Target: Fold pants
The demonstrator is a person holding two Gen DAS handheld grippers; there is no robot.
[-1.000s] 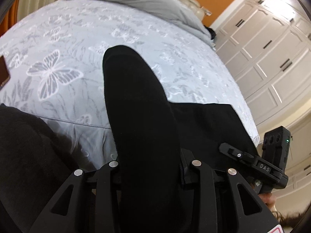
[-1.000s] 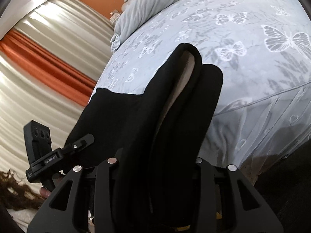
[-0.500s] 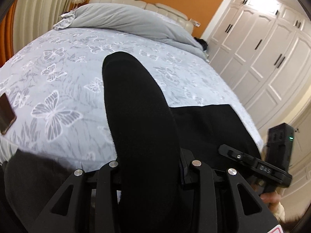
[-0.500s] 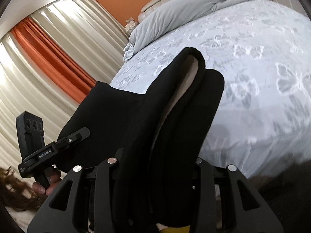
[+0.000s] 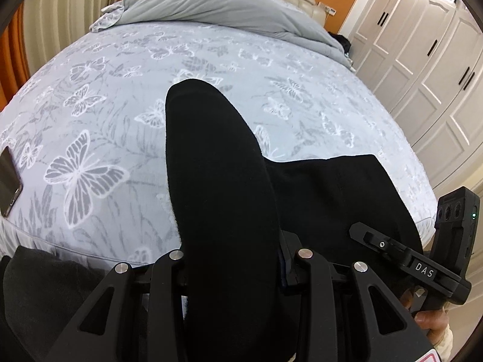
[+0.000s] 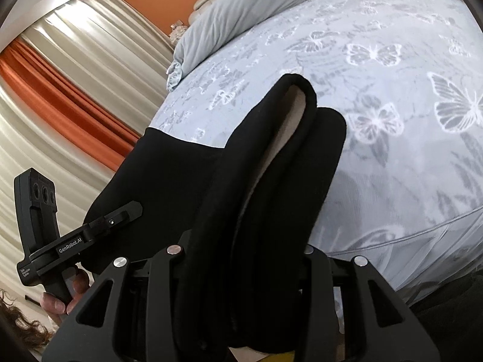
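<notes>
The black pants [image 5: 220, 199] are held up above the near edge of the bed, stretched between both grippers. My left gripper [image 5: 232, 259] is shut on one end of the pants; the cloth bulges forward and hides the fingertips. My right gripper [image 6: 241, 259] is shut on the other end [image 6: 271, 187], where a pale lining shows in the fold. The stretched cloth [image 5: 338, 199] runs to the right gripper's body [image 5: 422, 268]. In the right wrist view the cloth [image 6: 169, 181] runs to the left gripper's body [image 6: 75, 241].
The bed [image 5: 126, 120] has a grey butterfly-print cover, with a grey duvet [image 5: 211, 3] heaped at the headboard. A phone [image 5: 7, 181] lies at the bed's left edge. White wardrobes [image 5: 422, 60] stand right. Orange and beige curtains [image 6: 60, 90] hang left.
Both grippers have risen and tilted up with the pants, so more of the bed and headboard shows. The grip on the pants is unchanged.
</notes>
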